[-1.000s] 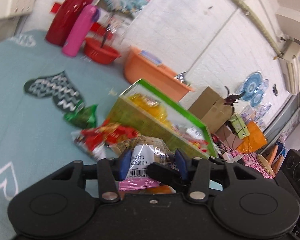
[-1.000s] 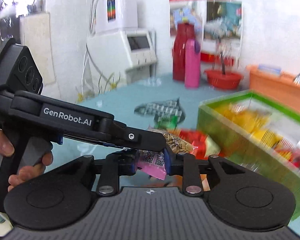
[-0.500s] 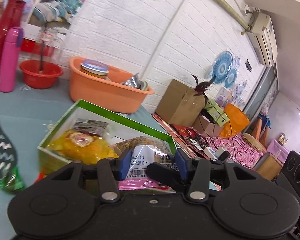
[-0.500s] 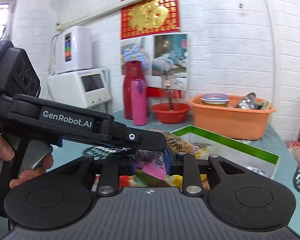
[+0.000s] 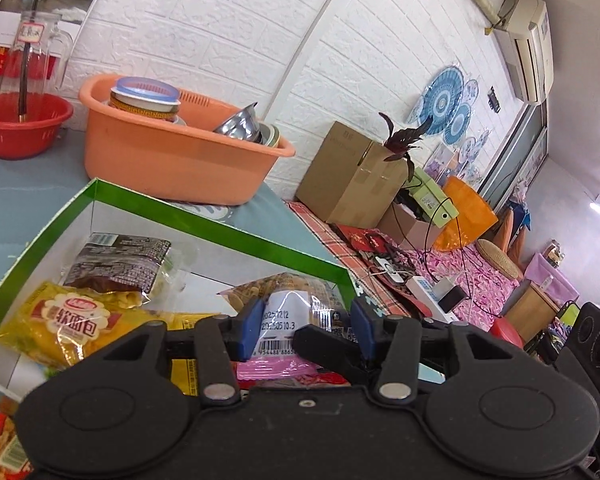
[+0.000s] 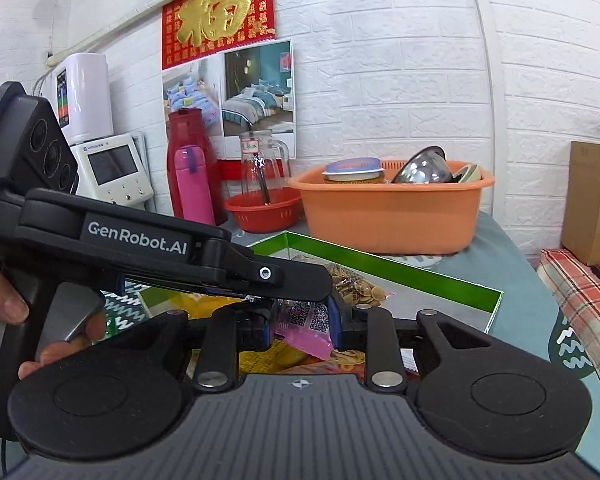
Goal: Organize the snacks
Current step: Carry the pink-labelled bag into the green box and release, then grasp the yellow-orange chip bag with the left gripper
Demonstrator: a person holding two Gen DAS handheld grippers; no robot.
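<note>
Both grippers hold one clear snack bag of small round biscuits with a pink end over the green-rimmed box. My left gripper is shut on the bag's labelled end. My right gripper is shut on the pink end; the biscuits show beyond it. The left gripper's body crosses the right wrist view. In the box lie a yellow bread bag and a dark printed packet.
An orange basin with bowls and a red basket stand behind the box on the blue cloth. A red flask and a pink bottle stand at the wall. More snacks lie outside the box at lower left.
Both grippers have carried the bag from the pile on the cloth to above the box, and the views have swung towards the wall.
</note>
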